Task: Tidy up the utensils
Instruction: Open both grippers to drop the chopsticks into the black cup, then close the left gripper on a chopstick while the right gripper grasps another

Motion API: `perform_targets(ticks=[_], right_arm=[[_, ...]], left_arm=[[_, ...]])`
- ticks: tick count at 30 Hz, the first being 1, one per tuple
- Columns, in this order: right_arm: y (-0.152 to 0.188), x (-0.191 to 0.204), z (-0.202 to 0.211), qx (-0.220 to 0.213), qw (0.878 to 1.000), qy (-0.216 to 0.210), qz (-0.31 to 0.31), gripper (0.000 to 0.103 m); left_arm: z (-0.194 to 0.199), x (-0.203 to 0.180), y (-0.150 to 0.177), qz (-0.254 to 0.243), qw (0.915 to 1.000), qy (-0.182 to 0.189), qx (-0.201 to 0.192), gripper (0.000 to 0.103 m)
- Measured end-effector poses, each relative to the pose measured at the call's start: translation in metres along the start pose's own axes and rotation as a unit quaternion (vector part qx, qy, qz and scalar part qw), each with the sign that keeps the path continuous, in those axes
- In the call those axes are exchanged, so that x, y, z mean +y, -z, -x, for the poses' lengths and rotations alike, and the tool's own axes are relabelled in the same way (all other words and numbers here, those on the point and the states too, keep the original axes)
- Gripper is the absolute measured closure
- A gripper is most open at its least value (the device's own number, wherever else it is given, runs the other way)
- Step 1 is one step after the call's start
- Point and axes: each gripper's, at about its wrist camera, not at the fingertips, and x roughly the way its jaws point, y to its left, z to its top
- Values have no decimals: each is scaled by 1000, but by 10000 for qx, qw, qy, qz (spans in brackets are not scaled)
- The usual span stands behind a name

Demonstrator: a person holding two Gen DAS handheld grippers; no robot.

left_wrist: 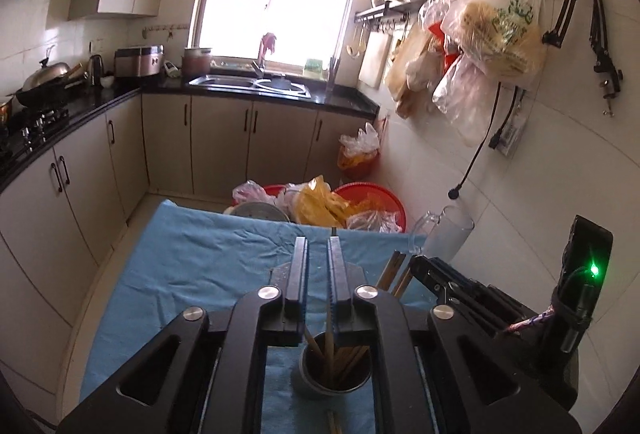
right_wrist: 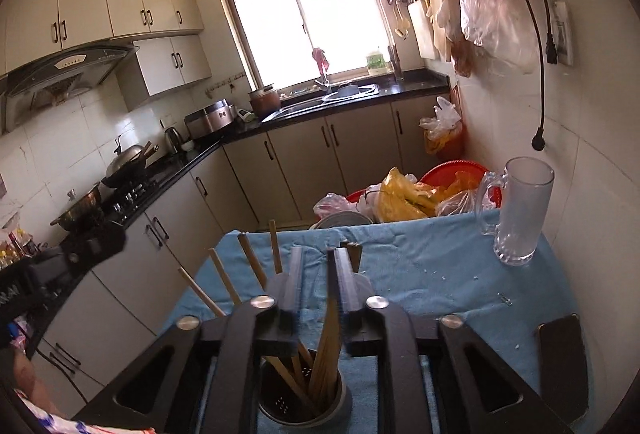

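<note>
The grey cylindrical metal utensil holder (left_wrist: 334,374) stands on the blue-clothed desk (left_wrist: 192,266), directly below both hand-held grippers. The left hand-held gripper (left_wrist: 318,246) is slightly spread, one brown wooden chopstick (left_wrist: 329,338) against its right finger. The right hand-held gripper (right_wrist: 318,258) is spread around loose chopsticks (right_wrist: 326,346).
</note>
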Motion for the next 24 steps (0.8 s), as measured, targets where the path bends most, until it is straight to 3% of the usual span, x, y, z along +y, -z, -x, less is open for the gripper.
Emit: perform_targets(ticks=[5,7,10,12,14,16,18,21,24], right_arm=[[4,2,30,-117,9999,48,94,63],[15,0,43,-103,9998,136,121,53],[50,-4,53,227,9994,204,144,50],[90,-4,50,740,9968,113,287,50],[126,-2,43,1185,9920,23,441,50],[160,2,35,1644,9848,-127,541,64],[189,8,29,2028,9769,-274,615,69],[215,17,25,2303,9693,-236,829,73],[230,14,19,2455,9657,-7,848,76]], left_arm=[[41,8,8,39,9997,-75,-242,73],[60,15,19,34,9993,-137,-347,64],[83,28,43,16,9985,-311,-454,51],[94,41,67,71,9978,-532,-400,46],[96,54,93,230,9978,-610,-143,46],[92,64,115,417,9972,-602,157,46],[86,74,141,583,9948,-707,446,46],[82,79,169,591,9898,-1135,629,46],[83,84,189,715,9873,-1241,690,46]])
